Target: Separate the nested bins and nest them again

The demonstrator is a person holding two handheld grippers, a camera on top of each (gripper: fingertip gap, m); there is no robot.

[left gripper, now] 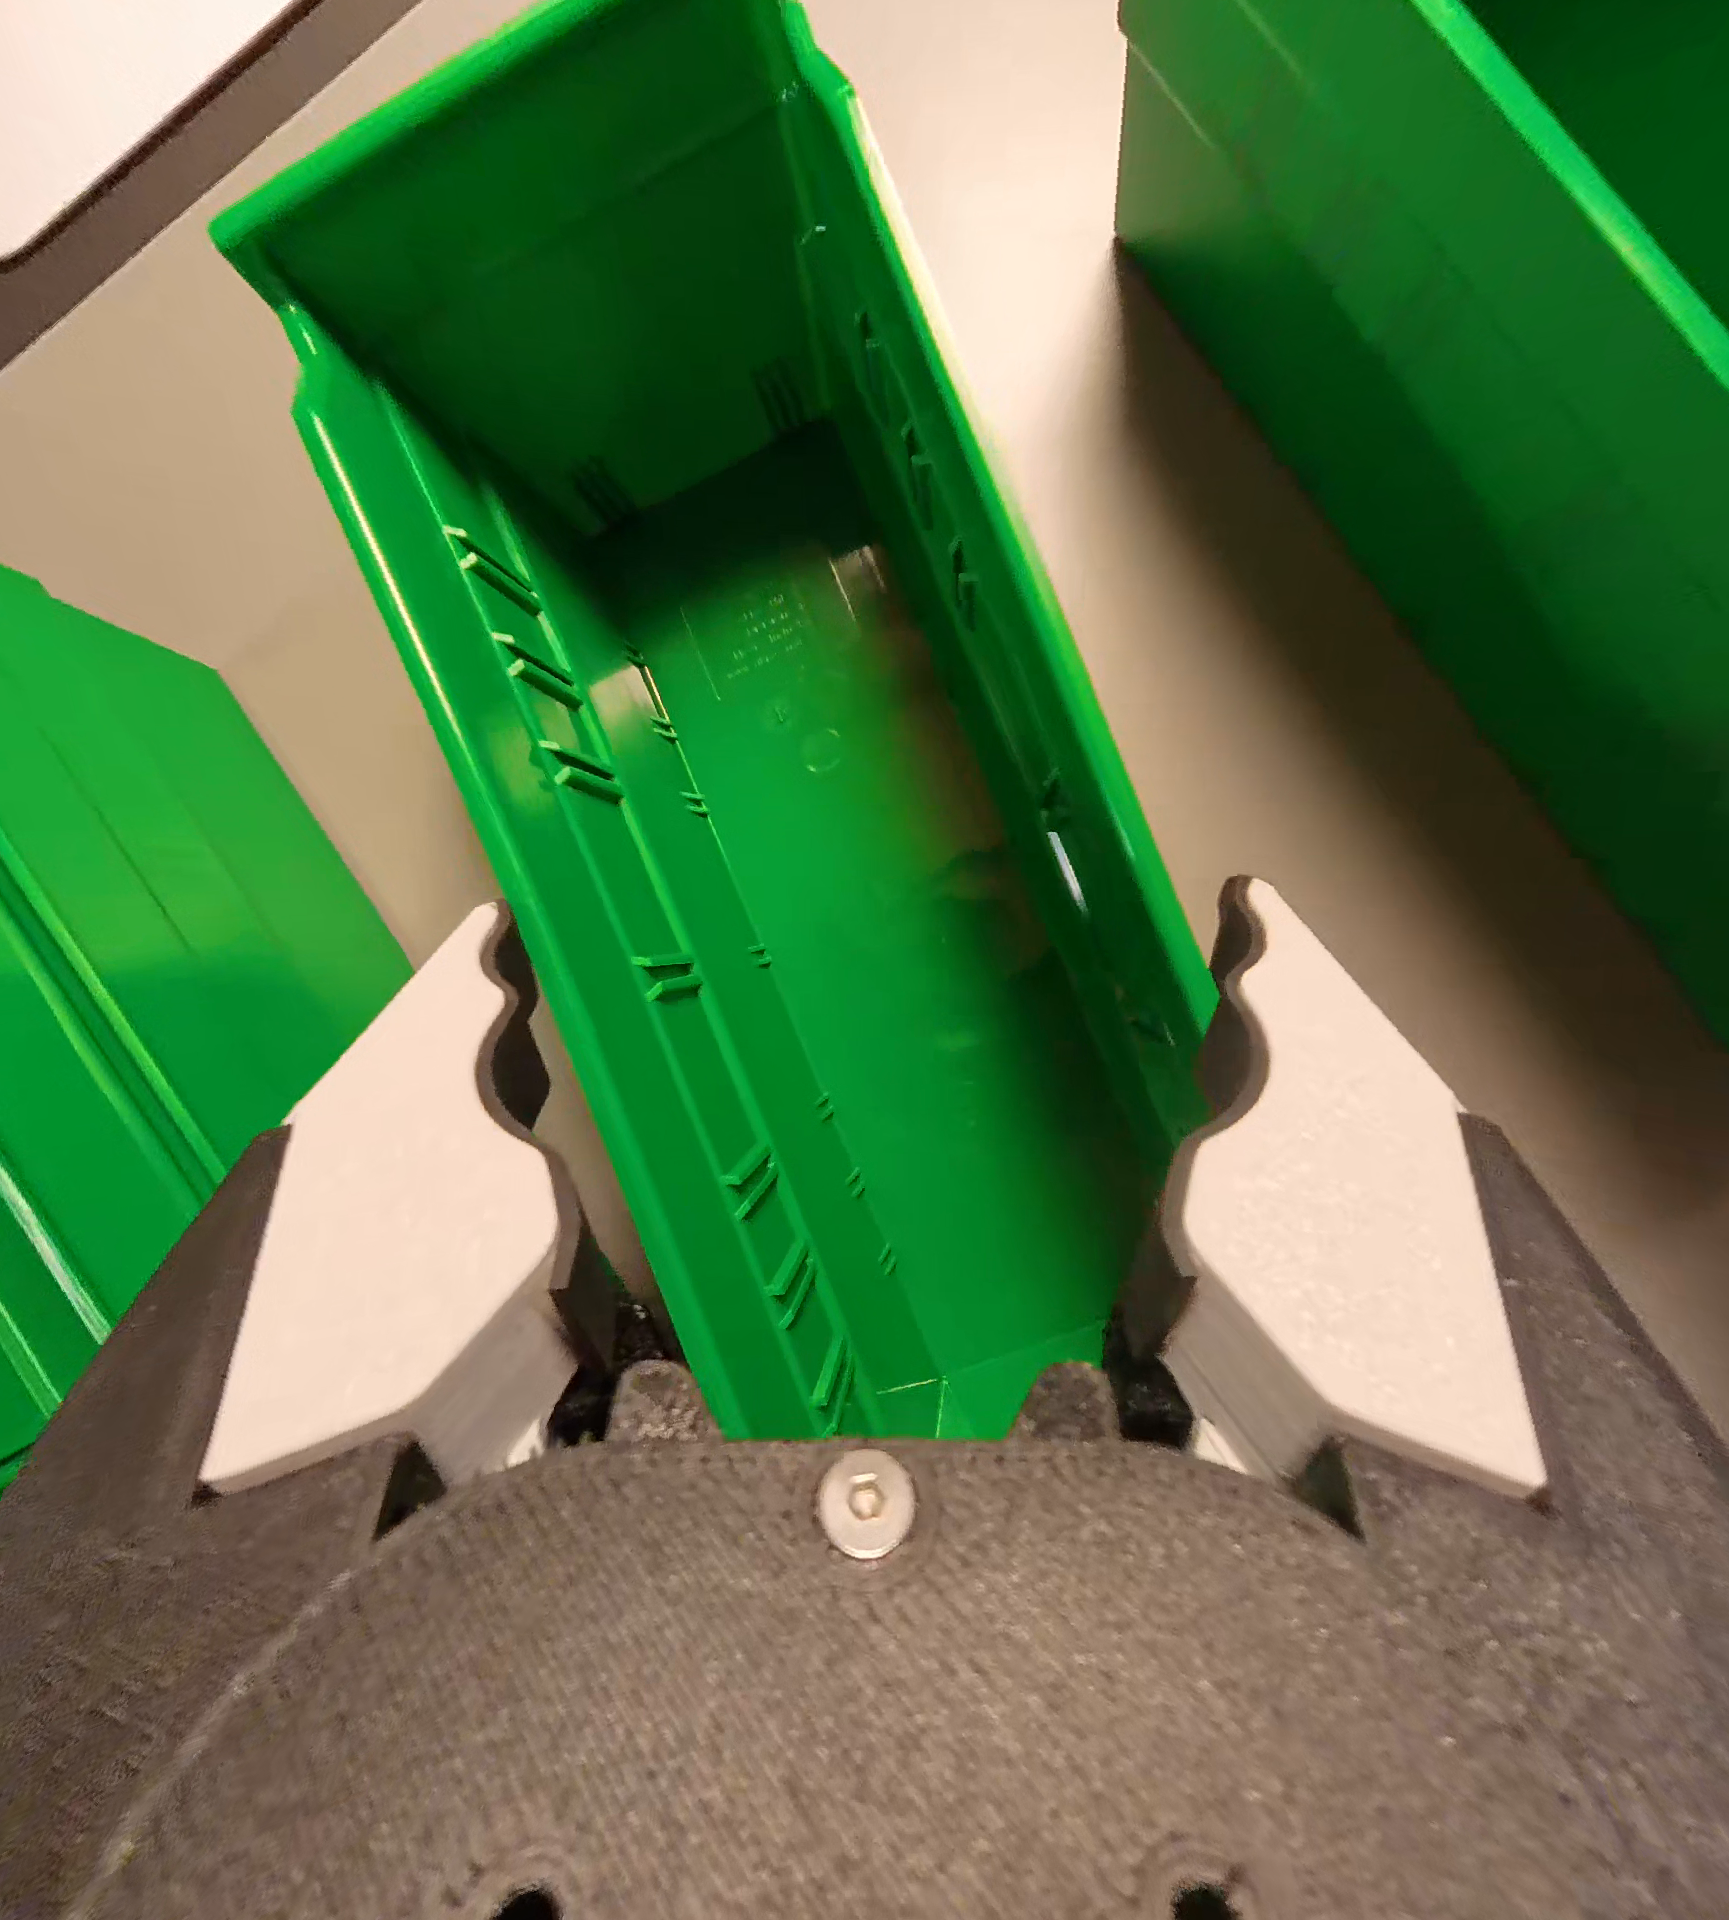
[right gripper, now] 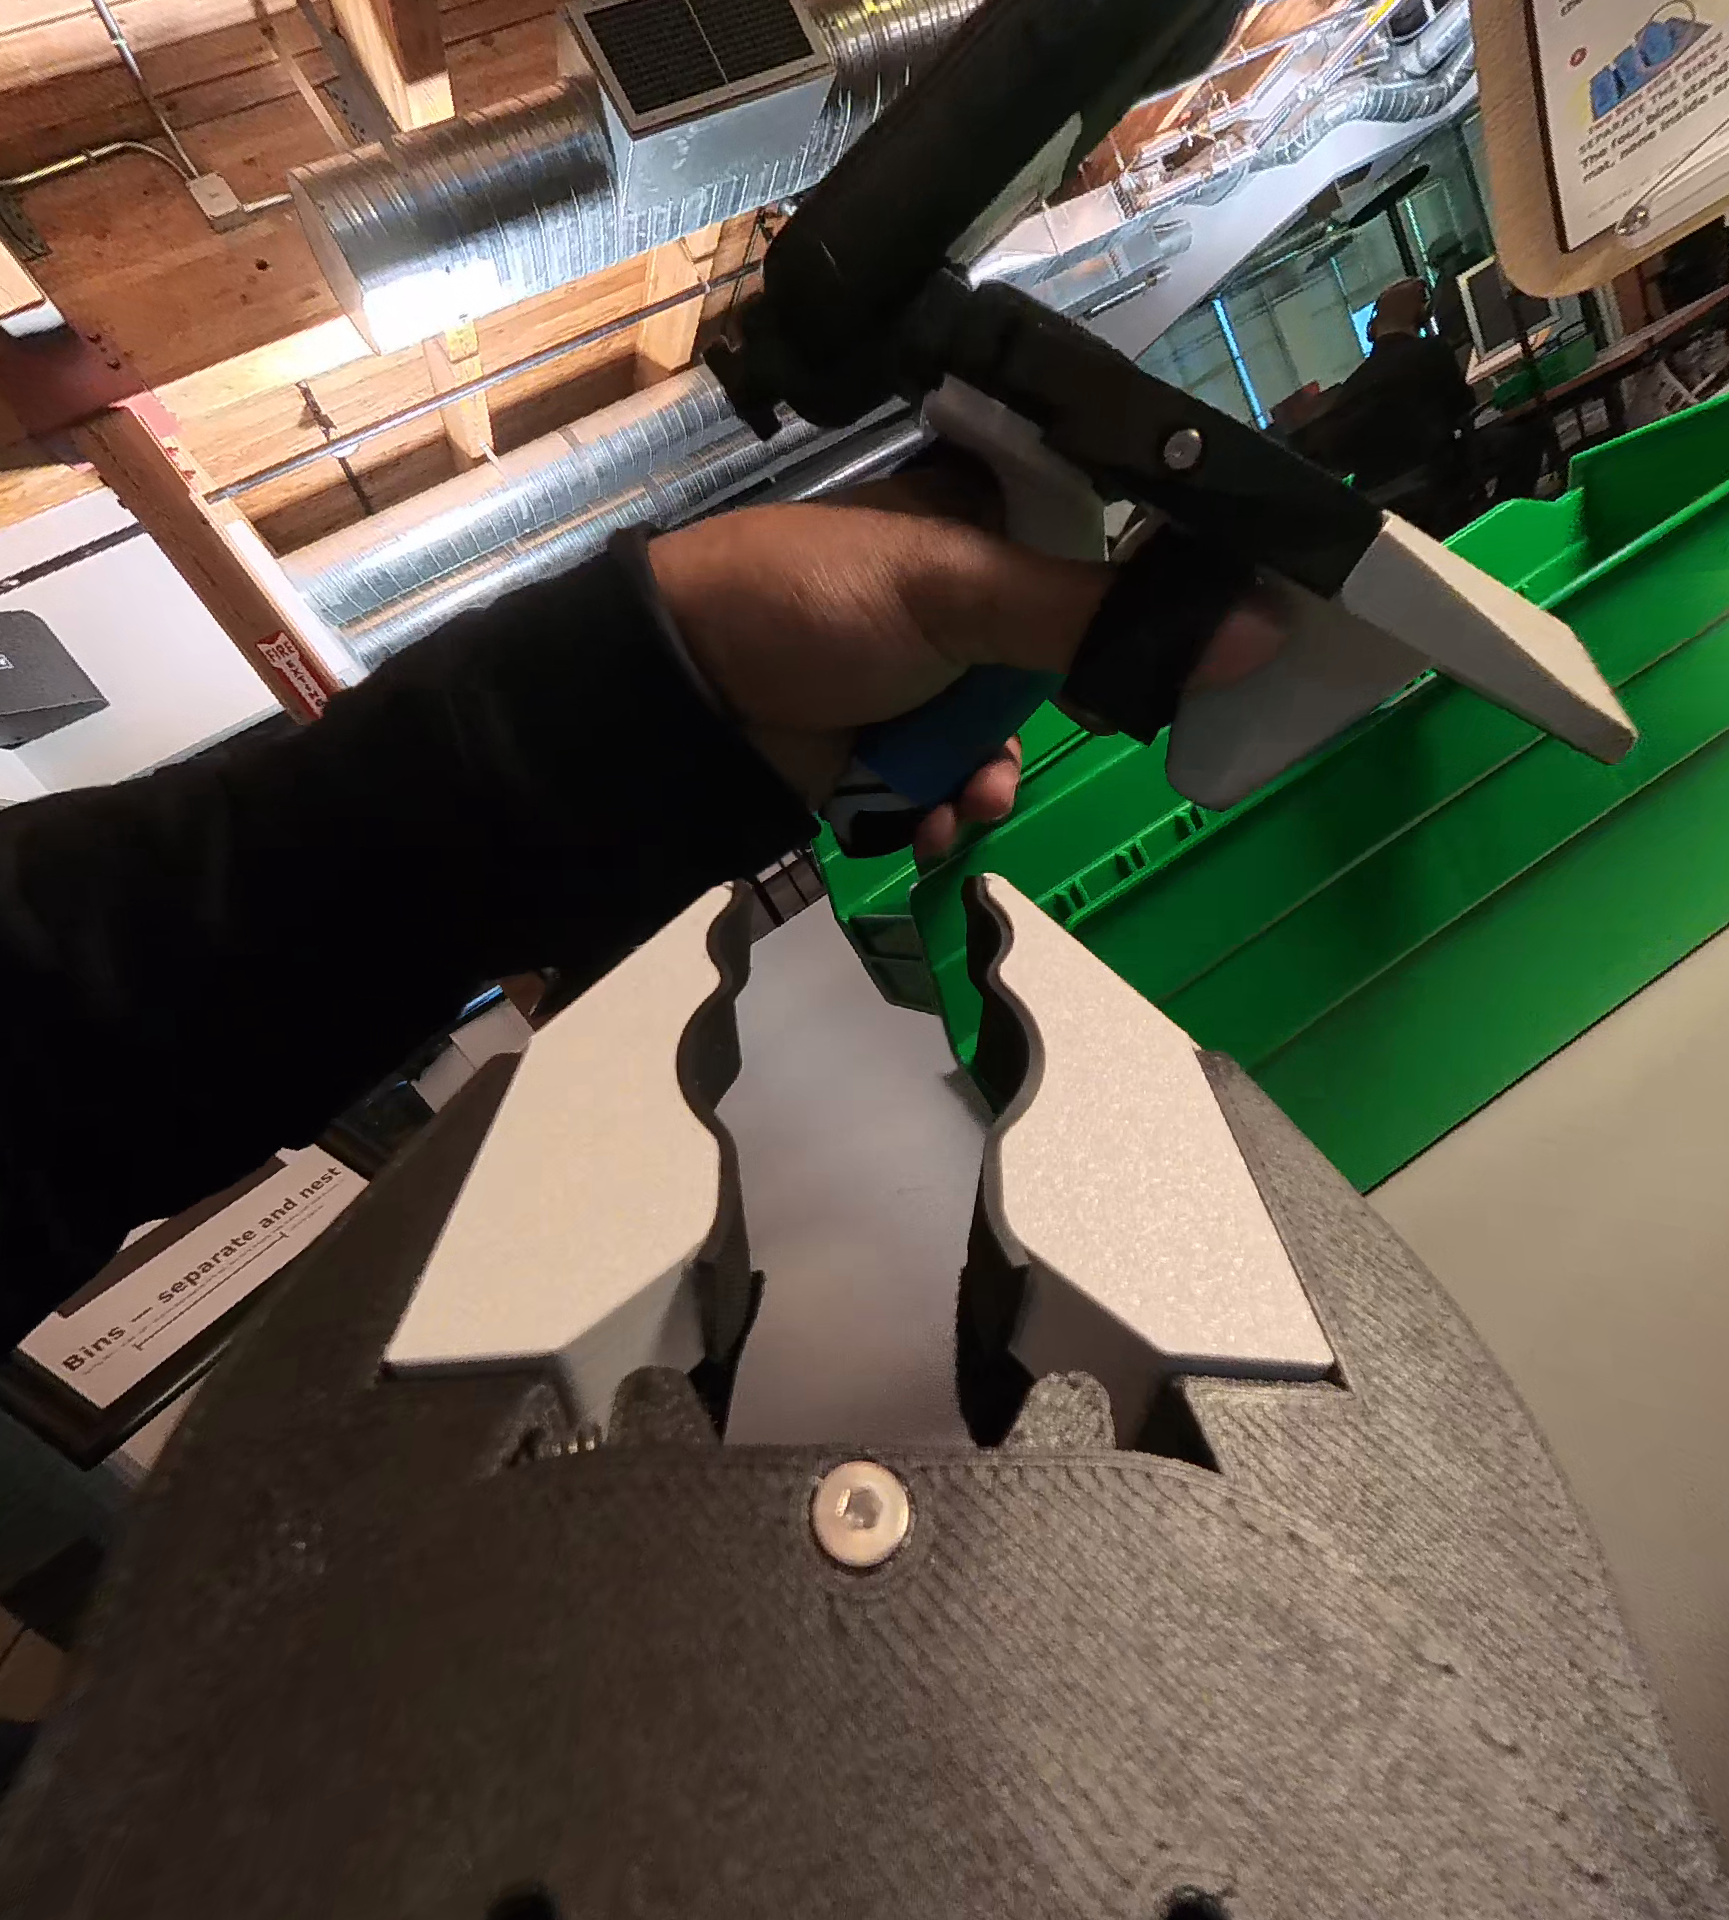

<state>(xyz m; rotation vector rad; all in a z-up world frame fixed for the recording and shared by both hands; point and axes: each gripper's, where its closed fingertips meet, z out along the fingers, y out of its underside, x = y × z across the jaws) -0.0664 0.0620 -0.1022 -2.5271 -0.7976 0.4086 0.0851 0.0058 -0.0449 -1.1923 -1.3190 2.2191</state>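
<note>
Left gripper [left gripper: 865, 1039] jaws spread wide around a long narrow green bin [left gripper: 735, 675], open side facing the camera. Bin runs from the gripper base toward 11 o'clock, tilted in frame. Right pad [left gripper: 1244, 997] sits right against the bin's outer wall at 3 o'clock; left pad [left gripper: 501, 997] is beside the other wall, with a sliver of beige showing lower down, so cannot tell if it presses. A second green bin [left gripper: 1462, 468] sits at 1 to 2 o'clock, a third green bin [left gripper: 60, 935] at 9 o'clock, both apart from the middle one on the beige table [left gripper: 1099, 520].

Right gripper [right gripper: 855, 997] jaws partly open, only table surface between the pads, nothing held. Its right fingertip [right gripper: 1005, 935] overlaps the corner of a green bin wall [right gripper: 1411, 987] stretching to 2 o'clock; contact unclear. At 12 o'clock a hand [right gripper: 870, 634] in a black sleeve [right gripper: 320, 883] holds the other gripper over the bins. Wood ceiling with ducts [right gripper: 486, 197] at 11 o'clock.
</note>
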